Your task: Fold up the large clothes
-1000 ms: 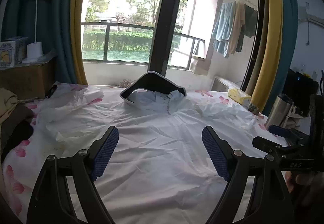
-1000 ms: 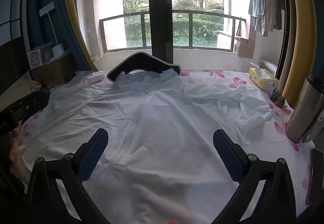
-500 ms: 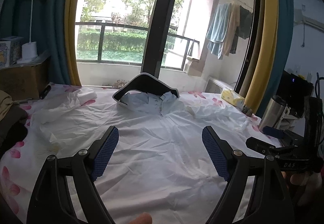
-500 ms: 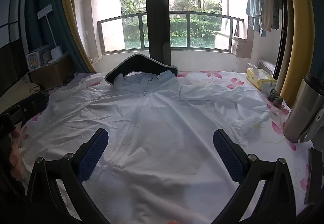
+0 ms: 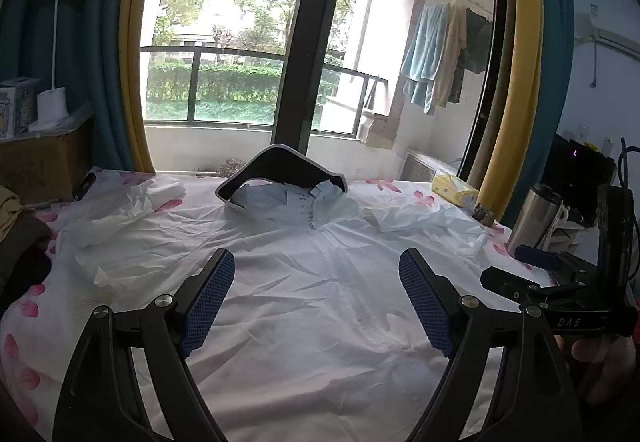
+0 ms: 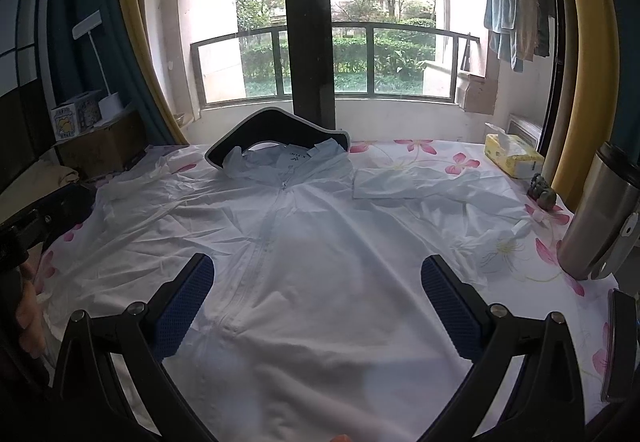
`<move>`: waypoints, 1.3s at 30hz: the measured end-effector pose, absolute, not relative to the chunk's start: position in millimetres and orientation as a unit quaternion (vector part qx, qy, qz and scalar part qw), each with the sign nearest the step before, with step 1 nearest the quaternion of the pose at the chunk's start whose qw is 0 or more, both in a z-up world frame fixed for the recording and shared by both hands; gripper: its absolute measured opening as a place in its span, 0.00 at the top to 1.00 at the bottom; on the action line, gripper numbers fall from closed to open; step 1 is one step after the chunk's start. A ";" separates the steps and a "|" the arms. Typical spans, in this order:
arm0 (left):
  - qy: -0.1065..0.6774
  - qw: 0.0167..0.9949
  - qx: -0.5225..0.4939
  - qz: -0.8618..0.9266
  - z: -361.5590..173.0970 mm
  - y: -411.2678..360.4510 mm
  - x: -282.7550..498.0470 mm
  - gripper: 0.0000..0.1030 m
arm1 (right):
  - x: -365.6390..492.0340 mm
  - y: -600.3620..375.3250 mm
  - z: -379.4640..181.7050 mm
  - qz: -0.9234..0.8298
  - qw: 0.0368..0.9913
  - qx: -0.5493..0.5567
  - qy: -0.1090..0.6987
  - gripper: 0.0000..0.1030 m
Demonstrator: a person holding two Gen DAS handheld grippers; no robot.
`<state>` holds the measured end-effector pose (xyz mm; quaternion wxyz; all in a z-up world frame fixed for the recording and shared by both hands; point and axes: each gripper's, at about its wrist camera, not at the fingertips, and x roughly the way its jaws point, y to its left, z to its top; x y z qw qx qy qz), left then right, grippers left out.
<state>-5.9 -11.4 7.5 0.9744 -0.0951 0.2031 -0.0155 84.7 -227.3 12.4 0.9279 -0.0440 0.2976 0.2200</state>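
Jacket (image 6: 320,262), white and zip-fronted, lies spread across the table's middle, hood toward the far edge. I hold both the left hand-held gripper (image 5: 316,298) and right hand-held gripper (image 6: 318,306) open above it, empty. Thin fabric may bunch if I pinch both layers unevenly.

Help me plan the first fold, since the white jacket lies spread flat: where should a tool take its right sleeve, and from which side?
Probably at the cuff end of the right sleeve, which lies outstretched across the floral sheet beside the tissue pack. Come in low from the right with the open right tool, pinching the sleeve's free edge so it can swing over the zipped white jacket.
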 end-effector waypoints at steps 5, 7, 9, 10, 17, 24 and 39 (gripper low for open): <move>0.205 0.973 -0.103 -0.016 8.0 -10.7 -4.5 0.16 | 84.5 -229.2 13.4 0.219 0.928 -0.043 0.298 0.01; 0.206 0.973 -0.103 -0.013 7.8 -11.0 -3.7 0.16 | 84.5 -229.2 13.4 0.218 0.928 -0.043 0.298 0.01; 0.207 0.973 -0.103 -0.011 7.4 -10.8 -3.5 0.16 | 84.8 -229.3 13.7 0.217 0.929 -0.043 0.298 0.01; 0.207 0.973 -0.103 -0.011 7.2 -10.6 -3.4 0.16 | 84.9 -229.9 13.5 0.216 0.929 -0.043 0.298 0.01; 0.210 0.972 -0.103 -0.012 5.8 -10.8 -4.1 0.16 | 85.2 -230.9 12.9 0.215 0.929 -0.043 0.298 0.01; 0.209 0.973 -0.098 -0.011 6.0 -9.9 -6.6 0.16 | 86.1 -231.8 12.6 0.212 0.929 -0.042 0.301 0.01; 0.216 0.971 -0.097 -0.015 6.4 -10.8 -0.5 0.16 | 90.1 -232.1 9.1 0.212 0.927 -0.041 0.306 0.01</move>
